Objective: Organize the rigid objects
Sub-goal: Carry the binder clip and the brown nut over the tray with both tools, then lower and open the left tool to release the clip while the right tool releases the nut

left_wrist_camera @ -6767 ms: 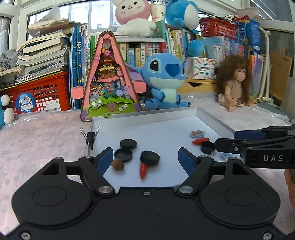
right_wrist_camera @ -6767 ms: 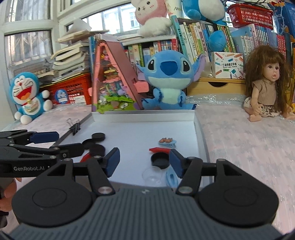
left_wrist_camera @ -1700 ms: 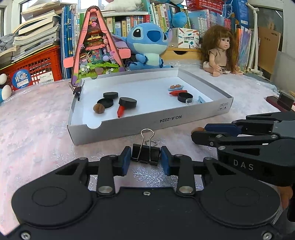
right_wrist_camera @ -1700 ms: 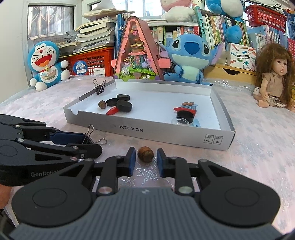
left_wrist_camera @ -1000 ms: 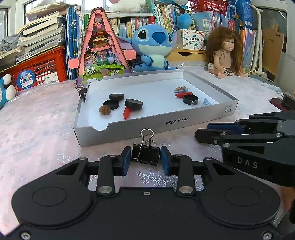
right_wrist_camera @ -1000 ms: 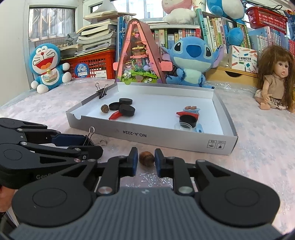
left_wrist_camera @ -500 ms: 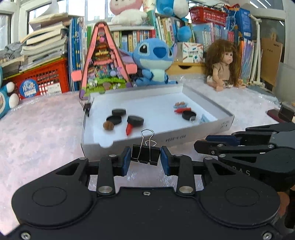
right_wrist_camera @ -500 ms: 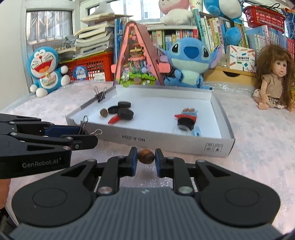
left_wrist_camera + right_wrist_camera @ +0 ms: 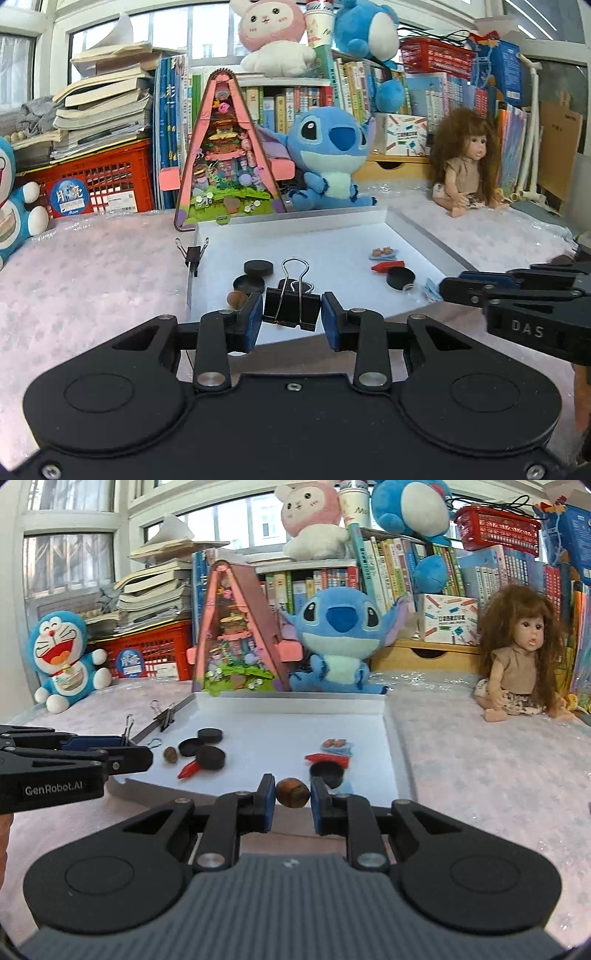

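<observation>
My left gripper (image 9: pixel 291 316) is shut on a black binder clip (image 9: pixel 291 308) and holds it above the near edge of the white tray (image 9: pixel 421 238). My right gripper (image 9: pixel 292 798) is shut on a brown nut (image 9: pixel 293 792), also raised over the tray's (image 9: pixel 288 705) near edge. In the tray lie black round lids (image 9: pixel 210 757), a second brown nut (image 9: pixel 170 754), a red piece (image 9: pixel 187 770), a black cap (image 9: pixel 327 771) and small blue-and-red items (image 9: pixel 336 745). Another binder clip (image 9: pixel 192 254) is clipped on the tray's left wall.
Behind the tray stand a pink triangular toy house (image 9: pixel 227 155), a blue Stitch plush (image 9: pixel 332 155) and a doll (image 9: pixel 465 166). A Doraemon plush (image 9: pixel 64 657) and a red crate (image 9: pixel 155 657) are at the far left. Bookshelves line the back.
Both grippers have lifted their objects off the tablecloth and moved forward to the tray's near edge. The clip and the nut stay gripped.
</observation>
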Motion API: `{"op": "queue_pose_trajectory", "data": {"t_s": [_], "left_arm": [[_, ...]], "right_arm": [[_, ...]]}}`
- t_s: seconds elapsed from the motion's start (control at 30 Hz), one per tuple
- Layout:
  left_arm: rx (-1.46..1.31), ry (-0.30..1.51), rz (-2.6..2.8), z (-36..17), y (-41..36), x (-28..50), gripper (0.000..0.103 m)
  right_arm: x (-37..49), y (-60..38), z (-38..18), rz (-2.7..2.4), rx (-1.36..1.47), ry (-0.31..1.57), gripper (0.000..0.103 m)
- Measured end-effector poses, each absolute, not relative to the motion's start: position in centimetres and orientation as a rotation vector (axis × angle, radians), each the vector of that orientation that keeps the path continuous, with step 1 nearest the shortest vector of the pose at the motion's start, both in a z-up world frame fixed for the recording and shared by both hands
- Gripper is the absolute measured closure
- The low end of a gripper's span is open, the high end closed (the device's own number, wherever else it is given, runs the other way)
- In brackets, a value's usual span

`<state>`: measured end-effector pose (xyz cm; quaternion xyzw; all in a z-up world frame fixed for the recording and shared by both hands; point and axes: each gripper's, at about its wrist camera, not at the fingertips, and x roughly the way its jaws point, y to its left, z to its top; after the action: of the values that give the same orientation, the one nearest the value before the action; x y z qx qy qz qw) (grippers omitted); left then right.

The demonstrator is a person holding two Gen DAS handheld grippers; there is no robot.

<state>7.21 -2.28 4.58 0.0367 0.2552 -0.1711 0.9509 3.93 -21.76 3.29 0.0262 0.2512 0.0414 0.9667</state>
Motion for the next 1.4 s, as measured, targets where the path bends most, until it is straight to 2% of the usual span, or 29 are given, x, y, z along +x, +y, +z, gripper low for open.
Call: {"op": "queue_pose_trajectory", "data": {"t_s": [0.7,1.4], "left_arm": [[0.040,0.575,-0.262,2.8,-2.8,13.4,0.071],[0.038,0.646,-0.222,0.5,-2.1,15.5,0.071]], "right_arm": [[8.5,-24.7,2.9,-0.015,0.147,0.541,0.077],[11.0,-25.0,0.8,-0.074,0.120,0.614,0.077]]}}
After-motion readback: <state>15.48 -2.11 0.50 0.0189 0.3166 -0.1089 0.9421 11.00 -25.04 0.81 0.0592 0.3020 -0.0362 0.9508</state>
